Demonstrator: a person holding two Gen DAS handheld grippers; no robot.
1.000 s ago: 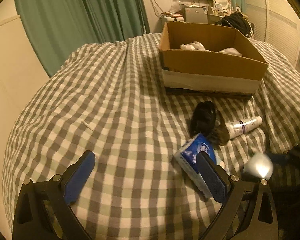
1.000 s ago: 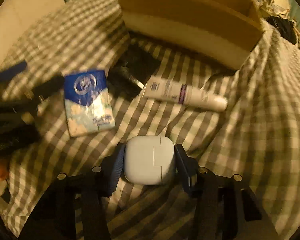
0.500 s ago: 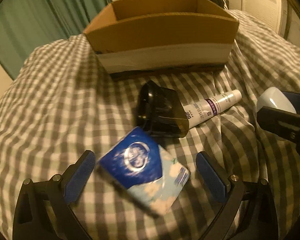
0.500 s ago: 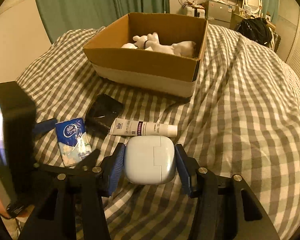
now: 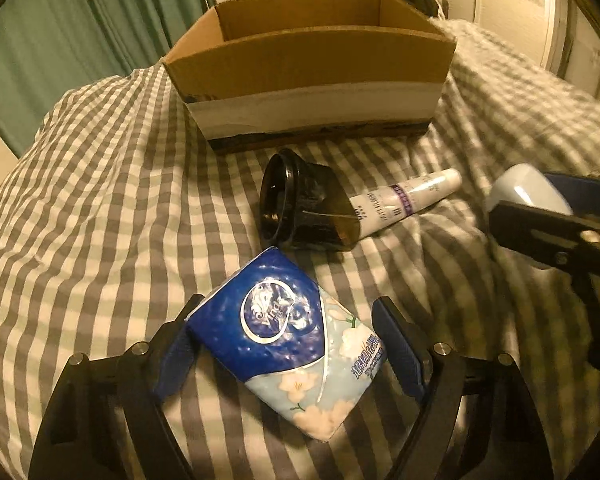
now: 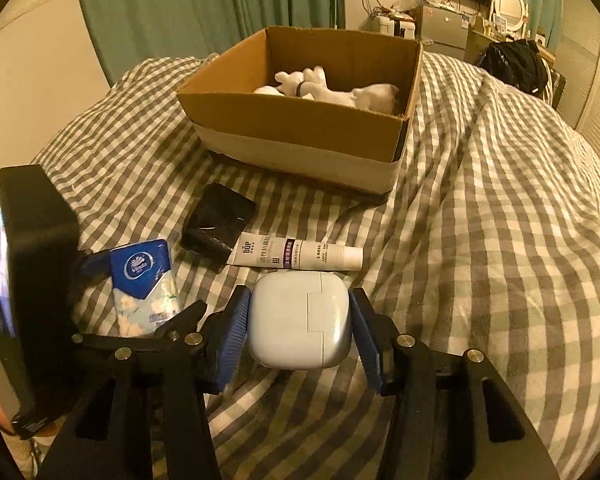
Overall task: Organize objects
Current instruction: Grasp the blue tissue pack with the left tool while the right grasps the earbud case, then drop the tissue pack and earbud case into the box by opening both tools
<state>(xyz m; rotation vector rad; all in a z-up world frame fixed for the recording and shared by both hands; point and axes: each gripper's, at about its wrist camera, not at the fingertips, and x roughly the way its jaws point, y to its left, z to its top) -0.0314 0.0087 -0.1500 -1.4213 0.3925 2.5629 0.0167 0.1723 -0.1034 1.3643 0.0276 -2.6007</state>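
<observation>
The left gripper (image 5: 288, 344) brackets a blue tissue pack (image 5: 290, 338) on the checked bedspread (image 5: 100, 208), its left pad touching the pack and its right pad just beside it, so whether it grips I cannot tell. Ahead of it lie a dark jar (image 5: 304, 204) on its side, a white tube (image 5: 404, 202), then the cardboard box (image 5: 312, 68). The right gripper (image 6: 298, 326) is clamped on a pale rounded case (image 6: 298, 326), with the tube just beyond.
</observation>
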